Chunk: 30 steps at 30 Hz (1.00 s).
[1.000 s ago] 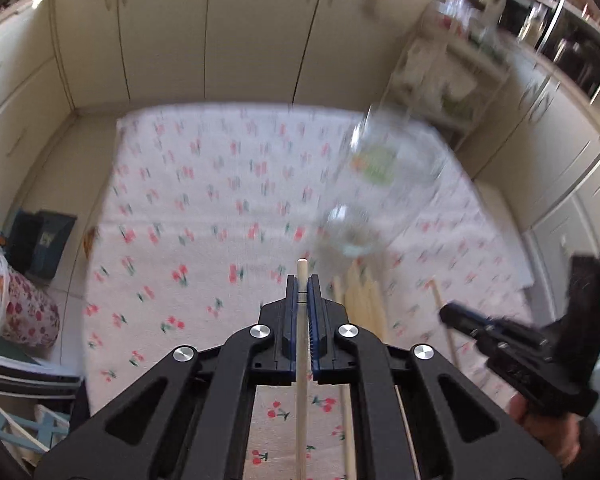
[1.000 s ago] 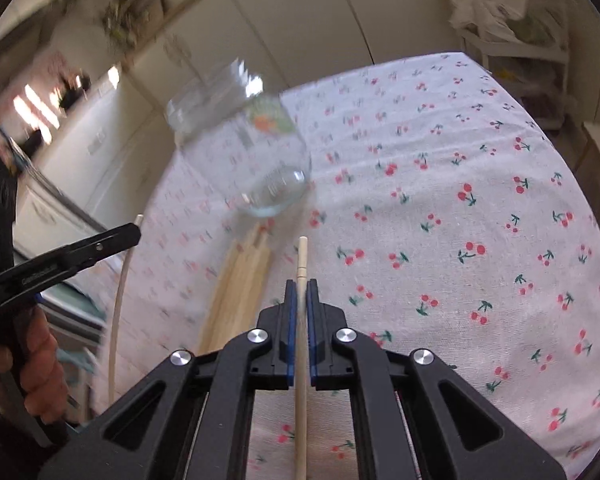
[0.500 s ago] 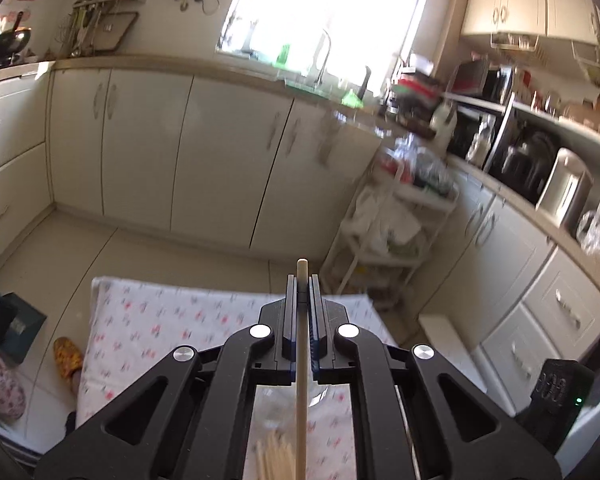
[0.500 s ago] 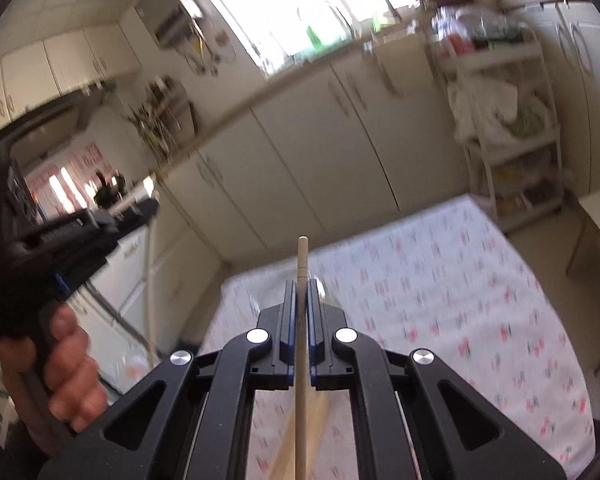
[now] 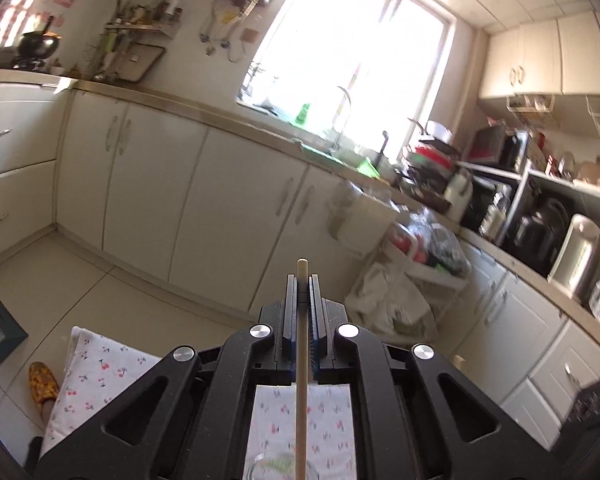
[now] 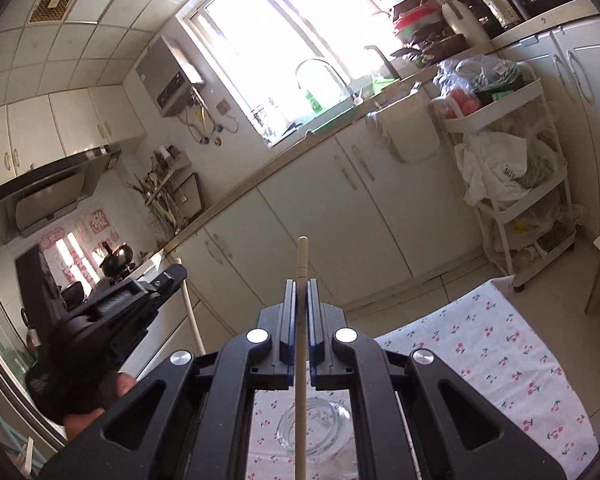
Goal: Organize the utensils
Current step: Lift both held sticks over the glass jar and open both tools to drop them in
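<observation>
We see a chopstick clamped in the left gripper, tip poking past the fingers. The right gripper pinches a second chopstick. Both are raised above the cherry-print tablecloth; a glass jar stands near its middle.

Strong daylight through the far window, blown out to white in both views. Glare washing over the nearby wall and the counter below. Cabinets evenly lit, shadows soft. Heavy fisheye bending and dark corners at the edges. Slight motion blur in left-wrist view; right-wrist view sharper.
</observation>
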### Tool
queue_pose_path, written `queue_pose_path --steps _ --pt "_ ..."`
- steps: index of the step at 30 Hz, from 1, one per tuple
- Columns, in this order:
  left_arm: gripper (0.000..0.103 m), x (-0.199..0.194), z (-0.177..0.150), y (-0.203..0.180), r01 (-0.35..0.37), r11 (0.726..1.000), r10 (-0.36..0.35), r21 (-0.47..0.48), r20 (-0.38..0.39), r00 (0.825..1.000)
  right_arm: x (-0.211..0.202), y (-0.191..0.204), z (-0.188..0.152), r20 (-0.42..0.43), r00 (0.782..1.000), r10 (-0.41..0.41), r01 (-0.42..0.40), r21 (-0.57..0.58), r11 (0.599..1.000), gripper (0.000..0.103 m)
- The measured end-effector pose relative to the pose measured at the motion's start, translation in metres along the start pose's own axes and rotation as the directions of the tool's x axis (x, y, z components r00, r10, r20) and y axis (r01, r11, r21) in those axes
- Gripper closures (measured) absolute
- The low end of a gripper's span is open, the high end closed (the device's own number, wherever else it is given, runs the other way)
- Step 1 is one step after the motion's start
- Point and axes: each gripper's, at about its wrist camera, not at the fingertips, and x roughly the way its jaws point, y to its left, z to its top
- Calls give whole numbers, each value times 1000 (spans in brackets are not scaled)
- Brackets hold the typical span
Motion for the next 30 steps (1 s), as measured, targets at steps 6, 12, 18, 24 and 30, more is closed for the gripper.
queue_pose_path --steps 6,12,18,24,30 --pt "98 27 -16 2 -43 999 43 17 29 999 6 -14 -1 3 1000 -30 30 19 999 97" --pt "98 44 -47 15 -70 997 71 43 -10 997 23 -21 -5 12 999 -34 33 49 998 97" --pt "98 45 -74 29 -67 995 70 72 -46 996 42 -24 -7 28 999 -34 32 76 997 97" --pt "97 30 -91 32 -21 992 33 122 -100 994 65 -18 -8 51 998 -24 19 90 996 97" --pt "96 9 -95 40 35 988 -12 148 -151 988 84 -9 -13 83 996 -28 23 62 998 97"
